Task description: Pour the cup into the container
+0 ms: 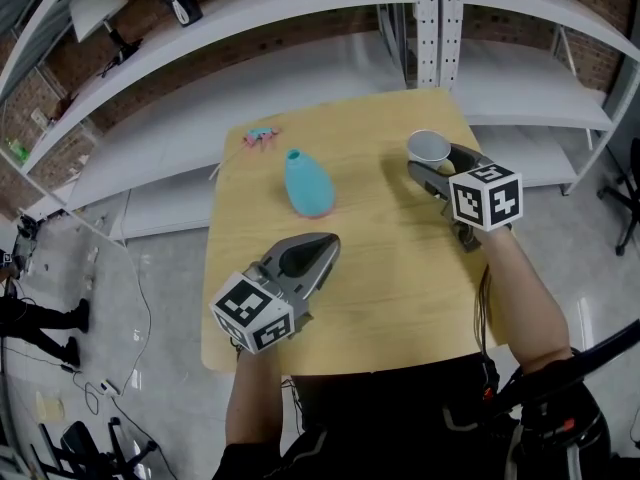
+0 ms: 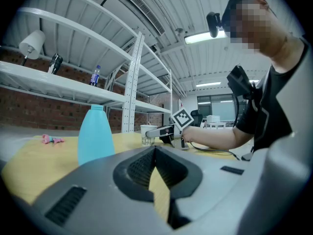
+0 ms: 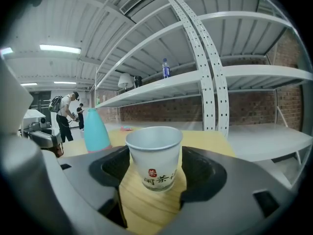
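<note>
Right gripper (image 3: pixel 156 173) seemingly pinches the upright cup (image 3: pixel 154 148), mouth up; left gripper (image 2: pixel 155 152) pressed together.

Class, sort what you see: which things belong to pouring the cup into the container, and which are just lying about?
Belong to the job: paper cup; blue container; right tongs, around the cup; left tongs.

Lying about: pink item on the table; water bottle and lamp on the shelf.
</note>
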Demonstrator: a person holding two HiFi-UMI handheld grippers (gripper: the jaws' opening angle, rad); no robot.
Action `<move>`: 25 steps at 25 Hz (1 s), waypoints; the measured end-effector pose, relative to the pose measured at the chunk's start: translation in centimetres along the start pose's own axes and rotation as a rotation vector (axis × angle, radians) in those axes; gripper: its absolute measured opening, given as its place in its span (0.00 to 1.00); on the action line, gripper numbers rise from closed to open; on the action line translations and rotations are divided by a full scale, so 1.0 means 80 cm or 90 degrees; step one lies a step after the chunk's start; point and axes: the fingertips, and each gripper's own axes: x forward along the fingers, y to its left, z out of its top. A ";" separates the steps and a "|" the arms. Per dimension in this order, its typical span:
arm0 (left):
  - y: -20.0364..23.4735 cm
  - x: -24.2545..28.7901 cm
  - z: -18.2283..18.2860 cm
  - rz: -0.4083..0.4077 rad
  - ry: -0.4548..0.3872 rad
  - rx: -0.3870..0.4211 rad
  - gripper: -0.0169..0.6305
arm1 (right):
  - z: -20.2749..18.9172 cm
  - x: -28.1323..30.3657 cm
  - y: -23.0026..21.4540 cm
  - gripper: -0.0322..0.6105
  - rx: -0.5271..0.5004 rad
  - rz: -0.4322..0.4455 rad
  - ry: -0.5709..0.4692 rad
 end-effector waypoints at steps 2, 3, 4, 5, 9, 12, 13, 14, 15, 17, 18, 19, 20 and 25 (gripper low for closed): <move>0.000 0.001 0.000 -0.001 0.000 0.000 0.03 | -0.003 -0.003 -0.002 0.54 0.002 -0.003 0.006; 0.000 0.001 0.000 -0.001 -0.001 0.000 0.03 | -0.004 -0.006 -0.003 0.54 0.002 -0.007 0.009; 0.000 0.001 0.000 -0.002 -0.001 0.000 0.03 | -0.004 -0.009 -0.005 0.54 0.003 -0.012 0.010; 0.001 0.001 0.000 -0.002 -0.001 0.000 0.03 | -0.002 -0.014 -0.007 0.54 0.004 -0.019 0.009; 0.006 -0.001 0.000 0.016 0.001 -0.007 0.03 | 0.007 -0.040 -0.012 0.54 0.018 -0.051 -0.003; 0.012 -0.002 0.000 0.035 0.001 -0.010 0.03 | 0.001 -0.062 -0.013 0.54 0.035 -0.057 -0.010; 0.014 -0.003 -0.001 0.039 0.001 -0.011 0.03 | -0.001 -0.067 -0.012 0.54 0.039 -0.057 -0.013; 0.015 -0.004 -0.001 0.045 0.002 -0.013 0.03 | -0.003 -0.072 -0.010 0.54 0.040 -0.058 -0.015; 0.016 -0.005 -0.002 0.052 0.002 -0.016 0.03 | -0.004 -0.077 -0.007 0.54 0.038 -0.058 -0.016; 0.017 -0.008 -0.003 0.069 0.003 -0.022 0.03 | -0.006 -0.088 0.004 0.53 0.027 -0.051 -0.019; 0.018 -0.011 -0.003 0.077 0.002 -0.023 0.03 | -0.005 -0.094 0.011 0.46 0.023 -0.047 -0.024; 0.018 -0.013 -0.002 0.086 0.001 -0.024 0.03 | -0.003 -0.101 0.018 0.40 0.018 -0.043 -0.033; 0.017 -0.017 0.000 0.093 -0.002 -0.024 0.03 | 0.000 -0.107 0.026 0.34 0.014 -0.039 -0.043; -0.020 -0.033 0.009 0.100 -0.025 -0.031 0.03 | 0.012 -0.140 0.066 0.06 -0.019 -0.024 -0.077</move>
